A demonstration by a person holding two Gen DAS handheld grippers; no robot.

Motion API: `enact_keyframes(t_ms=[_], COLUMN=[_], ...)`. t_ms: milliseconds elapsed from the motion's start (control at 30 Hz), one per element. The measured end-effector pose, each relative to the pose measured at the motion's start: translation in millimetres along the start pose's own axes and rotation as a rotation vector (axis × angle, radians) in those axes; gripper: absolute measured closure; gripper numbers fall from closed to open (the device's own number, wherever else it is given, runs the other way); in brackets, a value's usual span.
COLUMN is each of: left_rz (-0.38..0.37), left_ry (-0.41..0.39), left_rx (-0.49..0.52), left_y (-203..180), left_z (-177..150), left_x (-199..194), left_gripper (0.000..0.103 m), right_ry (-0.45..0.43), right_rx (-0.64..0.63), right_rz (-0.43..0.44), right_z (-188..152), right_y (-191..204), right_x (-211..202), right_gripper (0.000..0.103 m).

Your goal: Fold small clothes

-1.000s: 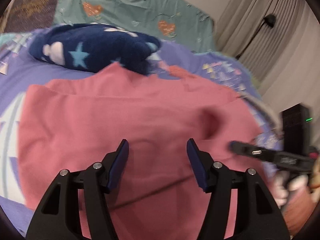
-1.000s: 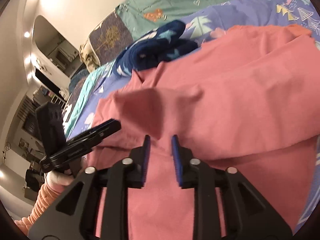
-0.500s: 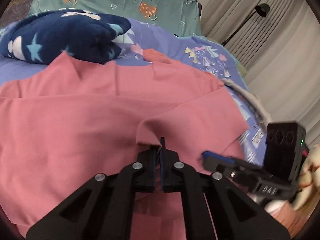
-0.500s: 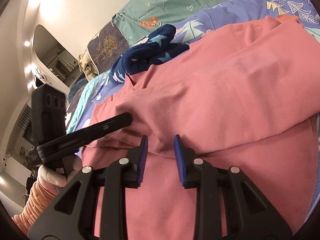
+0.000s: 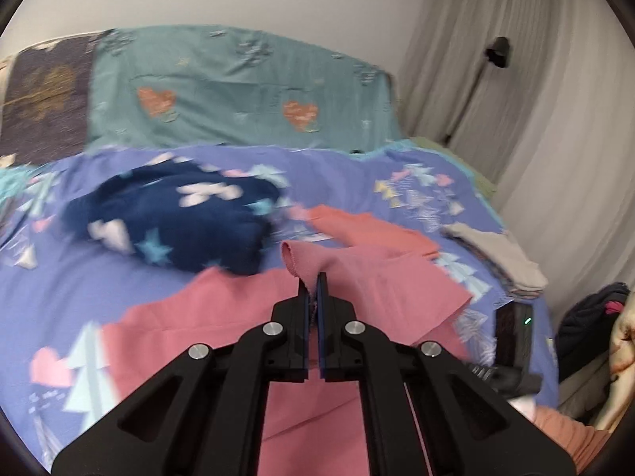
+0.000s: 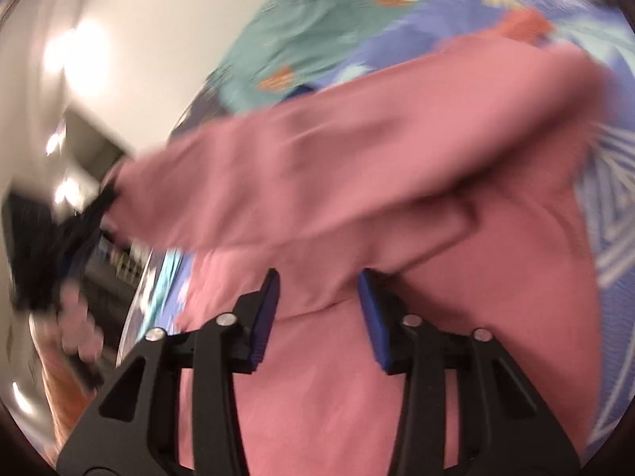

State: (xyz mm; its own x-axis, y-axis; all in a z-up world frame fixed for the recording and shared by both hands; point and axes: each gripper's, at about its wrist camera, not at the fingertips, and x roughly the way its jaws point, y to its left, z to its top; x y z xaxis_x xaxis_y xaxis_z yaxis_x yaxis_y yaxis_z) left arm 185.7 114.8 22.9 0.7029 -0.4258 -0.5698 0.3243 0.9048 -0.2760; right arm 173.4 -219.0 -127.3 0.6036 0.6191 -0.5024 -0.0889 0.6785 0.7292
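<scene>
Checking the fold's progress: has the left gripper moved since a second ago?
Yes. The left gripper, shut on the pink garment, has lifted its edge up toward the navy star blanket.

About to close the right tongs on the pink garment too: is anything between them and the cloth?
Nothing visible. The right tongs stand open with the pink garment directly ahead, a fold of it rising between the fingers. The left tongs are shut on an edge of it, lifted off the bed cover.
</scene>
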Motion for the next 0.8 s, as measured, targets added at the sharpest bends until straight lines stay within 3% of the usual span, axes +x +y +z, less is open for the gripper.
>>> enact_keyframes(t_ms=[67, 267, 400, 533, 667, 800], left_rz=[0.051, 0.171, 0.225, 0.307, 0.287, 0.216], left_ry=[0.02, 0.123, 0.131, 0.116, 0.121, 0.154], left_rx=[-0.031, -0.129, -0.175, -0.154, -0.157, -0.096], left_y=[20.4, 81.4, 99.6, 102.9, 97.3, 76.8], left_z=[-6.9, -43.4, -52.2, -52.4, -56.3, -74.1], left_x=[-3.4, 10.2, 13.1, 9.0, 9.6, 18.0], left_gripper=[0.101, 0.1, 0.1, 0.1, 0.09, 0.085], right_ry=[0.003, 0.008, 0.009, 0.009, 0.009, 0.003], right_rx=[0.032, -0.042, -0.033, -0.033, -0.032, -0.035], right_rz=[-0.008, -0.036, -0.027, -0.028, -0.027, -0.027], right_z=[1.8, -0.9, -0.7, 1.9, 1.3, -1.8], right_y=[-5.3, 8.8, 7.2, 5.1, 5.3, 6.8], right_x=[2.5, 6.5, 7.4, 6.6, 6.6, -1.8], right_gripper=[0.077, 0.067, 0.067, 0.067, 0.067, 0.067])
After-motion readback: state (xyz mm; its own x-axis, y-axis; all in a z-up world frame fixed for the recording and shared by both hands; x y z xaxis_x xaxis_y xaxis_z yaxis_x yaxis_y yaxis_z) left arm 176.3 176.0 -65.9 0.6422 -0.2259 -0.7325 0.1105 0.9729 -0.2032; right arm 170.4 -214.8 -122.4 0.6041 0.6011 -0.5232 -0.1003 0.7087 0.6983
